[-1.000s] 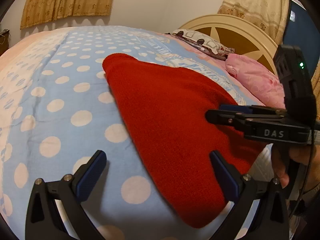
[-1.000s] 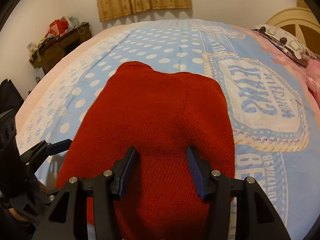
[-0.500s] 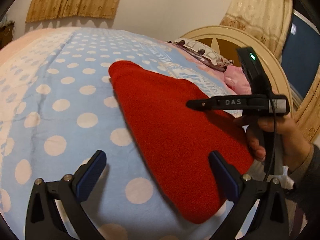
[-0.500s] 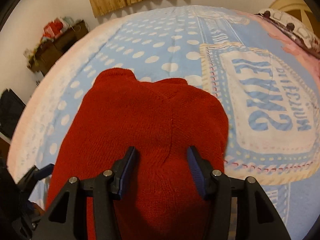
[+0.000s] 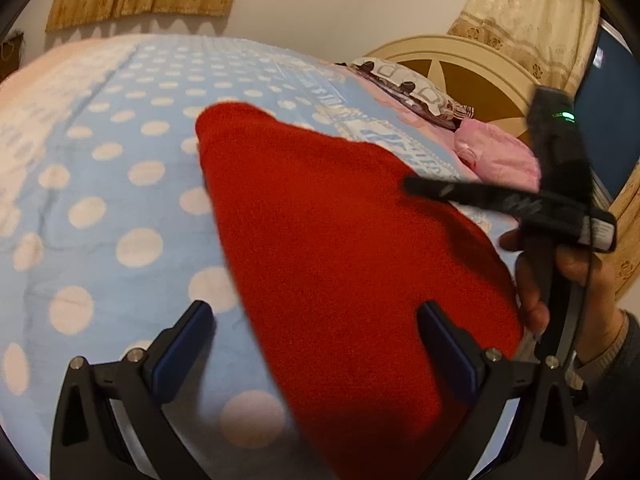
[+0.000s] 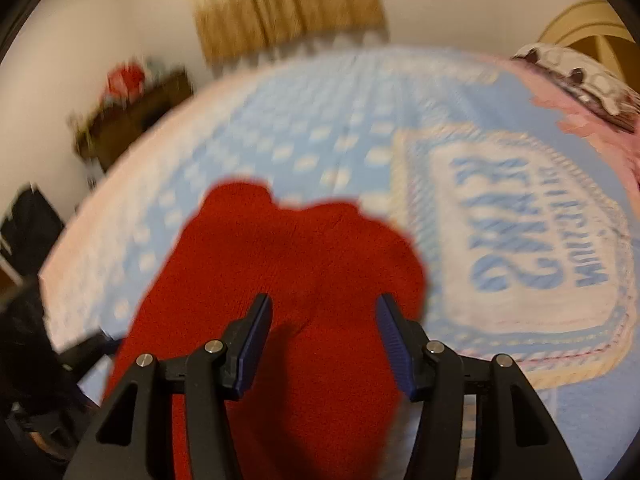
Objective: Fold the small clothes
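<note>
A red knitted garment [image 5: 340, 248] lies flat on the blue polka-dot bed cover [image 5: 120, 200]. My left gripper [image 5: 314, 322] is open wide and hovers over the garment's near left edge, one pad over the cover and one over the knit. My right gripper [image 6: 323, 306] is open above the near part of the red garment [image 6: 296, 264], with nothing pinched between its pads. In the left wrist view the right gripper's fingers [image 5: 460, 192] reach in from the right, held by a hand [image 5: 560, 276], above the garment's right side. The right wrist view is blurred by motion.
A patterned pillow [image 5: 412, 92] and a pink pillow [image 5: 500, 156] lie at the cream headboard [image 5: 460, 64]. The cover carries a large lettered patch [image 6: 528, 248] right of the garment. A cluttered table [image 6: 132, 116] stands by the far wall, past the bed's left edge.
The right gripper has lifted and drawn back from the garment, which now looks smaller in its view. The left gripper has shifted slightly; the garment has not moved.
</note>
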`<state>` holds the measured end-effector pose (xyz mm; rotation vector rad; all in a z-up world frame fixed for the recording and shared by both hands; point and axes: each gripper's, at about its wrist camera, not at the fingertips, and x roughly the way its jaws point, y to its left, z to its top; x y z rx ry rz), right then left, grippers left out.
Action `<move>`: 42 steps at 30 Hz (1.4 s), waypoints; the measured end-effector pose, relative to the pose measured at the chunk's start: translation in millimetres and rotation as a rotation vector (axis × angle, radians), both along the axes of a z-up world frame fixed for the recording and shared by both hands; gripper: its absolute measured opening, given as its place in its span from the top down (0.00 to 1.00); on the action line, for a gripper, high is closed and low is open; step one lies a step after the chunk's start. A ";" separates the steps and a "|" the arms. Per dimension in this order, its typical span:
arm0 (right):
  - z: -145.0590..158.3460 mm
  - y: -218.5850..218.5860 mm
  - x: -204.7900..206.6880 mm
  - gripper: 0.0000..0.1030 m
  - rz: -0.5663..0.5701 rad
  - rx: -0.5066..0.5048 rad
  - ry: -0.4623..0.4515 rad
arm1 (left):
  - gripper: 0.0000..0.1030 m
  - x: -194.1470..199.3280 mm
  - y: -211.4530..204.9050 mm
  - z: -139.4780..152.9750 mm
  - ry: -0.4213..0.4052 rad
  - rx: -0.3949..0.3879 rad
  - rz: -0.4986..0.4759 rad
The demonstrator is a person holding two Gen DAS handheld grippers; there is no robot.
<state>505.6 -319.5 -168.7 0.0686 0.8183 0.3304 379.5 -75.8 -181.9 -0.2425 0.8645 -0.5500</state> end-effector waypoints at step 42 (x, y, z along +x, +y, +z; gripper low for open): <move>-54.2 -37.6 62.9 0.33 0.012 0.401 0.222 | 0.00 -1.6 -6.2 -0.9 0.004 0.015 0.001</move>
